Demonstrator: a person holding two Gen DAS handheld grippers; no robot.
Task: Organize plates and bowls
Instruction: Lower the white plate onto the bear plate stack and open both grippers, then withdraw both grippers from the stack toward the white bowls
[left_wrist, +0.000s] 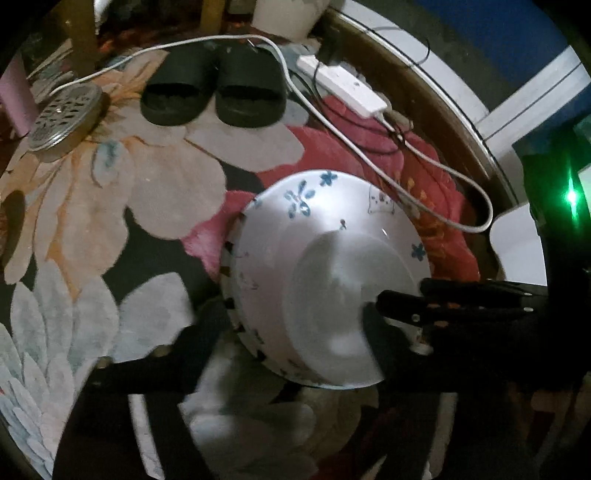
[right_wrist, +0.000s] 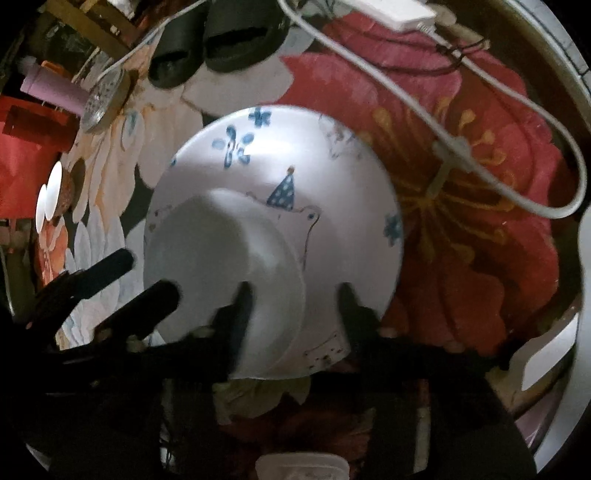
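Left wrist view: floral rug (left_wrist: 110, 206) on the floor. Black slippers (left_wrist: 214, 92) at 12 o'clock, perforated metal lid (left_wrist: 64, 118) at 10, white power strip (left_wrist: 343, 86) at 1, its white cable (left_wrist: 406, 184) looping past the bowls' far rim. Stack of upturned bowls (left_wrist: 325, 266) at centre, bases up, the small white bowl (right_wrist: 221, 266) topmost on the blue-flowered bowl (right_wrist: 332, 206). Left hand-held gripper (left_wrist: 266, 354) fingers spread apart, bowls between them at 12, no pad pressing. Right hand-held gripper (right_wrist: 295, 295), in the right wrist view, jaws apart, astride the near rim at 6 o'clock.
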